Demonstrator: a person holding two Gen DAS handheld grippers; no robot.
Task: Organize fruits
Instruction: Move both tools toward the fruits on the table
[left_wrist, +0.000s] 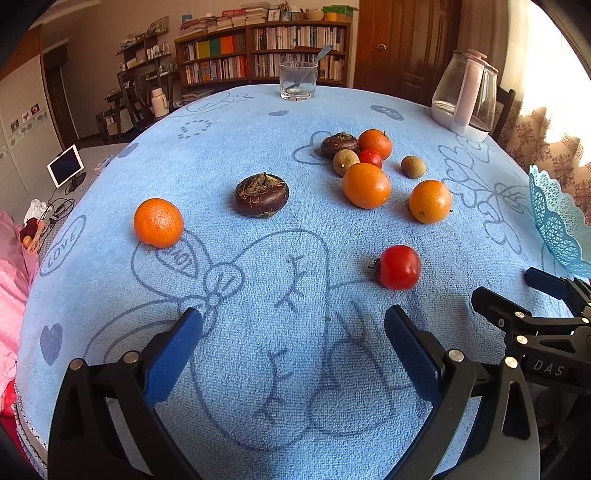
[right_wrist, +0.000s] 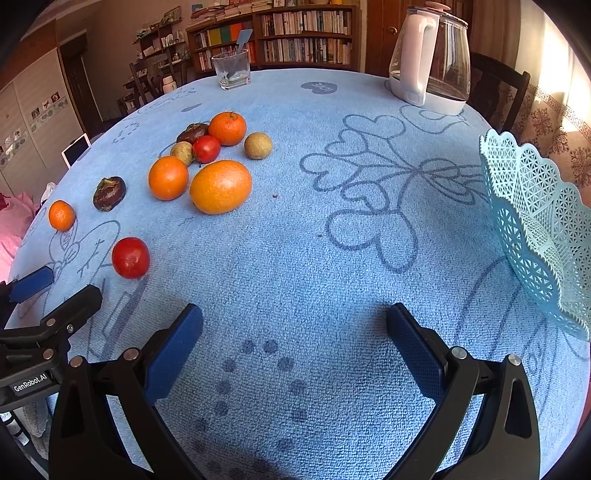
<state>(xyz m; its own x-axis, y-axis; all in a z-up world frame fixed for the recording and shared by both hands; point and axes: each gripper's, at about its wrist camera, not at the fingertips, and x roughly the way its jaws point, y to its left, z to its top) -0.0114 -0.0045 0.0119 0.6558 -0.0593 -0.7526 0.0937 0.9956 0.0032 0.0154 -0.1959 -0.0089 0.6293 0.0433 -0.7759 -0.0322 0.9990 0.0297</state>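
Observation:
Several fruits lie loose on the blue tablecloth (left_wrist: 258, 122). A red tomato (left_wrist: 399, 266) (right_wrist: 130, 257) sits nearest my left gripper (left_wrist: 293, 326), which stands open over bare cloth. A lone orange (left_wrist: 158, 222) (right_wrist: 61, 215) and a dark brown fruit (left_wrist: 261, 194) (right_wrist: 109, 193) lie to the left. Farther back is a cluster of oranges (left_wrist: 366, 185) (right_wrist: 220, 187), a second tomato (right_wrist: 206, 148) and small brown fruits (right_wrist: 258, 146). My right gripper (right_wrist: 294, 326) is open and holds nothing. A light blue lattice basket (right_wrist: 535, 221) (left_wrist: 557, 221) stands at the right edge.
A glass kettle (right_wrist: 430, 55) (left_wrist: 465, 92) stands at the far right of the table, and a drinking glass with a spoon (right_wrist: 232, 70) (left_wrist: 297, 80) at the far edge. Bookshelves (left_wrist: 266, 51) and a wooden door (left_wrist: 406, 44) lie beyond.

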